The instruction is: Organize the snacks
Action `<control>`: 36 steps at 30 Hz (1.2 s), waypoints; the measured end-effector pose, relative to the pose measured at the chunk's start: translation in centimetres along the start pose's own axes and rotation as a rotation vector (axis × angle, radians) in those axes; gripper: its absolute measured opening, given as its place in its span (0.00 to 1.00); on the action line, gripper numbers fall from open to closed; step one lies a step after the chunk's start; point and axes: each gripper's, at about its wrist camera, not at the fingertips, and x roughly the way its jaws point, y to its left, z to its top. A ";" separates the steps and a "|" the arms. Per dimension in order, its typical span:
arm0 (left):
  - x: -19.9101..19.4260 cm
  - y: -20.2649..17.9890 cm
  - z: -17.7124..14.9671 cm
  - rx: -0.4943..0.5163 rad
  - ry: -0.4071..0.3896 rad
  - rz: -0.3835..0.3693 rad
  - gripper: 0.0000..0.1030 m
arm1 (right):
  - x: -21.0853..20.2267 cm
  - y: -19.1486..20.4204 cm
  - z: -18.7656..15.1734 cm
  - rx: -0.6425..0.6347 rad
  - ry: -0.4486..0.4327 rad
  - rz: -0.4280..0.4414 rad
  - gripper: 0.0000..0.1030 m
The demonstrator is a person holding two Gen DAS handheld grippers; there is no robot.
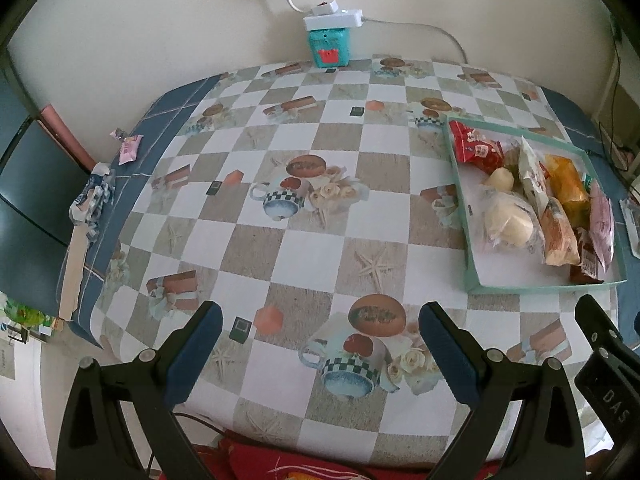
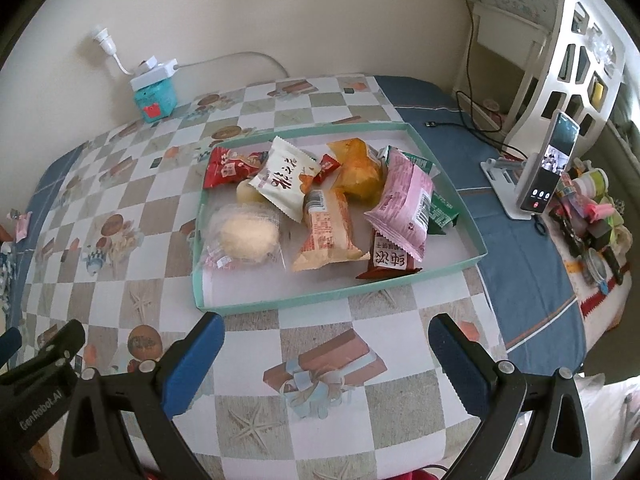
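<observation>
A shallow teal tray (image 2: 320,298) (image 1: 532,289) on the checkered tablecloth holds several wrapped snacks: a red packet (image 2: 228,168), a white packet (image 2: 286,182), a round bun in clear wrap (image 2: 244,236), an orange-wrapped cake (image 2: 328,232), a yellow packet (image 2: 358,170), a pink packet (image 2: 404,204), a brown bar (image 2: 390,262) and a green packet (image 2: 442,210). My right gripper (image 2: 326,334) is open just in front of the tray's near rim, holding nothing. My left gripper (image 1: 320,320) is open over bare tablecloth, left of the tray.
A pink wrapped snack (image 1: 131,149) and crumpled wrappers (image 1: 94,196) lie at the table's left edge. A teal box with a white power adapter (image 1: 330,42) stands at the back wall. A phone on a stand (image 2: 546,170), cables and clutter sit right of the tray.
</observation>
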 end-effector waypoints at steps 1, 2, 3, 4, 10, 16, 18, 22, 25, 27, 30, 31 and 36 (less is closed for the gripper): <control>0.1 0.0 0.0 0.000 0.001 -0.001 0.96 | 0.0 0.0 0.0 -0.001 0.000 0.000 1.00; 0.1 0.1 0.1 -0.001 0.004 -0.001 0.96 | 0.1 0.1 0.0 -0.002 0.000 0.000 1.00; 0.2 0.1 0.1 -0.003 0.006 -0.002 0.96 | 0.1 0.1 0.1 -0.003 0.002 -0.001 1.00; 0.3 0.1 0.2 -0.005 0.009 -0.004 0.96 | 0.2 0.1 0.1 -0.005 0.003 -0.001 1.00; 0.8 0.6 0.3 -0.026 0.032 -0.002 0.96 | 0.3 0.4 0.1 -0.016 0.007 -0.005 1.00; 1.1 1.0 0.4 -0.044 0.047 -0.003 0.96 | 0.5 0.6 0.1 -0.021 0.015 -0.002 1.00; 1.2 1.1 0.5 -0.047 0.053 -0.008 0.96 | 0.6 0.6 0.2 -0.023 0.018 -0.005 1.00; 1.4 1.2 0.6 -0.049 0.059 -0.013 0.96 | 0.7 0.7 0.2 -0.029 0.022 -0.012 1.00; 1.4 1.3 0.6 -0.051 0.060 -0.013 0.96 | 0.7 0.8 0.2 -0.034 0.025 -0.013 1.00; 1.4 1.3 0.5 -0.052 0.060 -0.013 0.96 | 0.8 0.9 0.2 -0.037 0.026 -0.014 1.00; 1.5 1.3 0.5 -0.053 0.062 -0.013 0.96 | 0.8 0.9 0.2 -0.037 0.028 -0.015 1.00; 1.4 1.4 0.6 -0.052 0.062 -0.014 0.96 | 0.9 0.9 0.2 -0.037 0.029 -0.016 1.00; 1.5 1.4 0.5 -0.053 0.063 -0.014 0.96 | 0.9 1.0 0.2 -0.038 0.033 -0.018 1.00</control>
